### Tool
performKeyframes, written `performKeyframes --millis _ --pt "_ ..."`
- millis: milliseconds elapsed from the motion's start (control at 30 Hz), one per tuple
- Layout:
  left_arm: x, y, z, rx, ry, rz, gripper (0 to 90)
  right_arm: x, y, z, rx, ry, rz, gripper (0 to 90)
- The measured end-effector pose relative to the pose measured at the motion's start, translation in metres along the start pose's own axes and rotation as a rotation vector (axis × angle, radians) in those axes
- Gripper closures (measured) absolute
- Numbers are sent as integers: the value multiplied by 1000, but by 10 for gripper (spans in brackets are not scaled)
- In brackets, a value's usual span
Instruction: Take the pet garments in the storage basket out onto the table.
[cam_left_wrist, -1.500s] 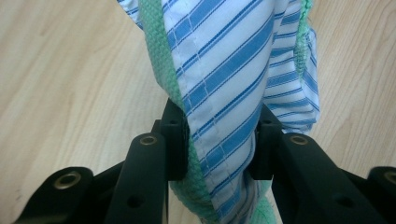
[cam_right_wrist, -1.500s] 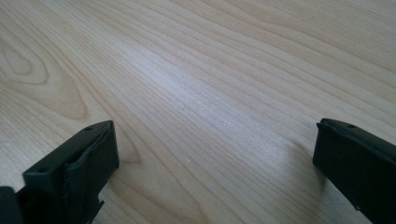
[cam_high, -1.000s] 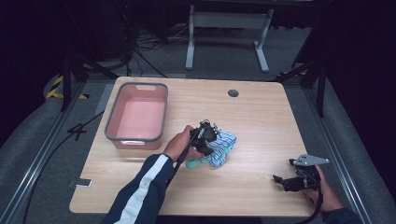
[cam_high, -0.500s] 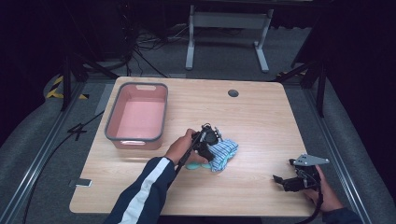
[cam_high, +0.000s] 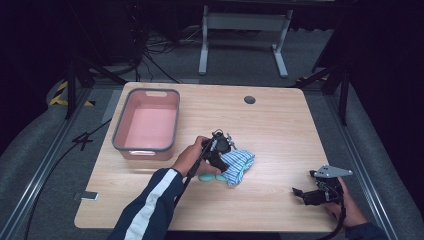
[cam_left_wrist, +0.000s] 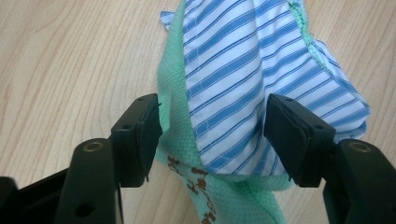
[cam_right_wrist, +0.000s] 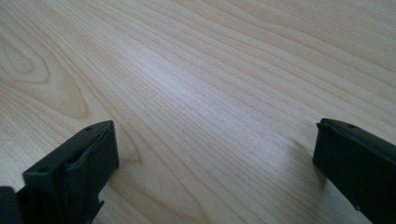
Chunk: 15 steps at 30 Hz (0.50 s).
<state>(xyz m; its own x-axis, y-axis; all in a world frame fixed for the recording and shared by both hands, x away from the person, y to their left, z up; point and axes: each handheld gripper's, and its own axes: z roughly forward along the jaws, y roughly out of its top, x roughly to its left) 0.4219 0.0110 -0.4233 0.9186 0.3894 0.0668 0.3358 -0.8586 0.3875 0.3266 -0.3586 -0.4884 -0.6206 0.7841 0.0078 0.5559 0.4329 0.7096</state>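
Note:
A bundle of blue-and-white striped cloth (cam_high: 240, 164) lies on the wooden table (cam_high: 280, 135), wrapped over a mint-green cloth (cam_high: 205, 177). My left gripper (cam_high: 223, 161) is open and straddles the bundle. In the left gripper view the striped cloth (cam_left_wrist: 233, 70) and the green cloth (cam_left_wrist: 175, 128) sit between the jaws of the left gripper (cam_left_wrist: 212, 121), and each jaw is at the fabric's edge. My right gripper (cam_high: 300, 193) rests open near the front right corner. In the right gripper view the right gripper (cam_right_wrist: 215, 140) has bare wood between its jaws.
A pink basin with a grey rim (cam_high: 145, 148) stands empty at the table's left. A dark round hole (cam_high: 249, 99) is near the far edge. A white tag (cam_high: 91, 195) lies at the front left corner. A metal stand (cam_high: 242, 22) is on the floor beyond.
The left gripper and the cloth bundle have shifted slightly toward the front of the table. The right gripper has stayed put.

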Motion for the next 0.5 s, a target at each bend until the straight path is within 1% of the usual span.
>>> performKeyframes --millis 67,100,133,200,267,300,367,400,433,467,500 --pt "0 -2 -3 -3 -1 -3 352 0 0 0 0 0 0 6" --pt "0 -2 -5 -1 2 8 354 0 0 0 0 0 0 6" --pt "1 -3 -7 7 0 9 347 0 0 0 0 0 0 6" --pt "1 -5 -12 0 8 9 343 0 0 0 0 0 0 6" --pt "2 -6 -17 0 16 12 321 0 0 0 0 0 0 6" --pt "3 -8 -20 -4 21 17 319 0 0 0 0 0 0 6" --pt "2 -10 -23 -15 23 7 315 0 0 0 0 0 -1 6" --pt "3 -11 -25 -24 28 13 311 0 0 0 0 0 -1 6" --pt "2 -12 -27 -19 22 7 311 0 0 0 0 0 -2 6" --pt "2 -14 -29 -22 28 13 311 0 0 0 0 0 -1 6" --pt "1 -15 -29 -37 27 15 308 0 0 0 0 0 -2 6"
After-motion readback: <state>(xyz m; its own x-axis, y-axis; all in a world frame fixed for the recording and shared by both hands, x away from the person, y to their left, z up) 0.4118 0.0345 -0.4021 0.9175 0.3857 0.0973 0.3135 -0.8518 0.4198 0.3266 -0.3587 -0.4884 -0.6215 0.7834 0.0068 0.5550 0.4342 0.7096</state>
